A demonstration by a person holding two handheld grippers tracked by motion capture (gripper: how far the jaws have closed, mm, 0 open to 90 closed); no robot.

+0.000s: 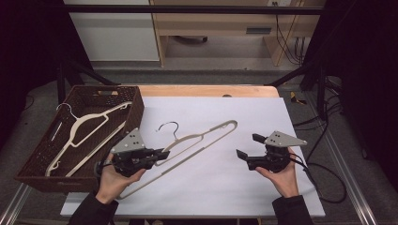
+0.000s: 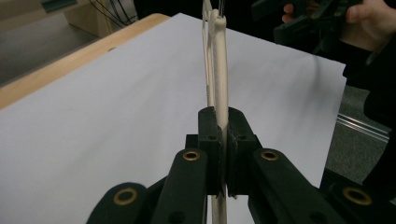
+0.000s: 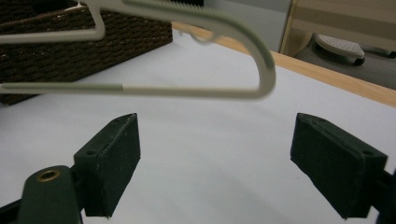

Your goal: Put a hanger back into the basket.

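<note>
While the white sheet [image 1: 220, 183] covers most of the table [image 1: 206, 90], a brown woven basket [image 1: 33, 164] sits at its left edge with one cream hanger inside [image 1: 80, 136], hook toward the far left corner.

A second cream hanger [image 1: 199, 140] is off the sheet, held in the air over its middle. Its long axis runs on a diagonal, from the low near-left end close to the person's left hand [image 1: 112, 180] up to the rounded shoulder at the far right. The metal hook [image 1: 170, 127] stands up from the neck and curls toward the basket.

The left gripper [image 1: 162, 153] has this hanger clamped: in the left gripper view the two black jaws are pressed together on the cream bar [image 2: 220, 70], which runs straight away from them, edge-on, toward the far side of the sheet. The grip sits on the lower part of the frame, just left of the neck.

The right gripper [image 1: 248, 146] lies to the right of the hanger's rounded end, near it but apart. Its jaws stand wide with nothing between them; in the right gripper view the hanger's curved end [image 3: 261, 70] hangs above and beyond the two pads, touching neither.
</note>
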